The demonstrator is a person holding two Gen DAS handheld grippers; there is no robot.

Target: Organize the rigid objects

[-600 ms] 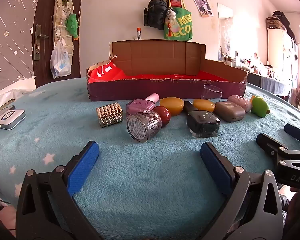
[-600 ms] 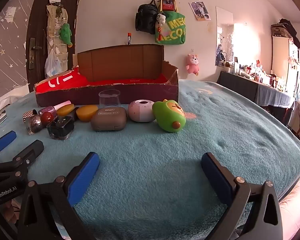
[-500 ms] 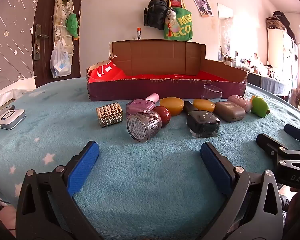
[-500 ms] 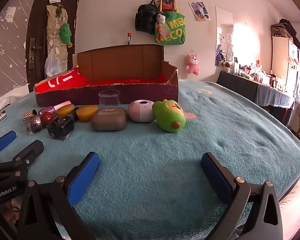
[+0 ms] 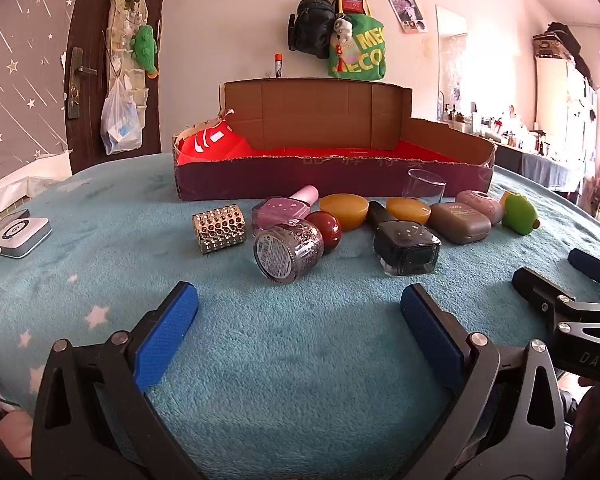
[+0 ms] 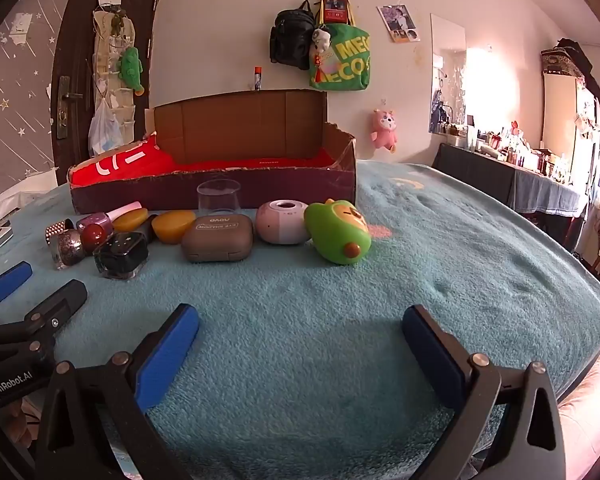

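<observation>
A row of small items lies on the teal blanket before a cardboard box (image 5: 332,178) with red lining. From left: a studded gold cuff (image 5: 219,229), a glitter nail polish bottle (image 5: 288,250), a pink polish bottle (image 5: 286,210), a dark red ball (image 5: 326,229), two amber soaps (image 5: 344,206), a black polish bottle (image 5: 406,250), a grey case (image 6: 218,238), a clear glass (image 6: 219,197), a pink round case (image 6: 282,222) and a green toy (image 6: 338,232). My left gripper (image 5: 298,334) is open and empty, short of the row. My right gripper (image 6: 300,350) is open and empty, short of the green toy.
A white square device (image 5: 20,236) lies at the blanket's left edge. A door with a hanging organiser (image 5: 120,64) stands behind on the left. Bags (image 5: 340,42) hang on the wall behind the box. A cluttered side table (image 6: 520,176) stands at the right.
</observation>
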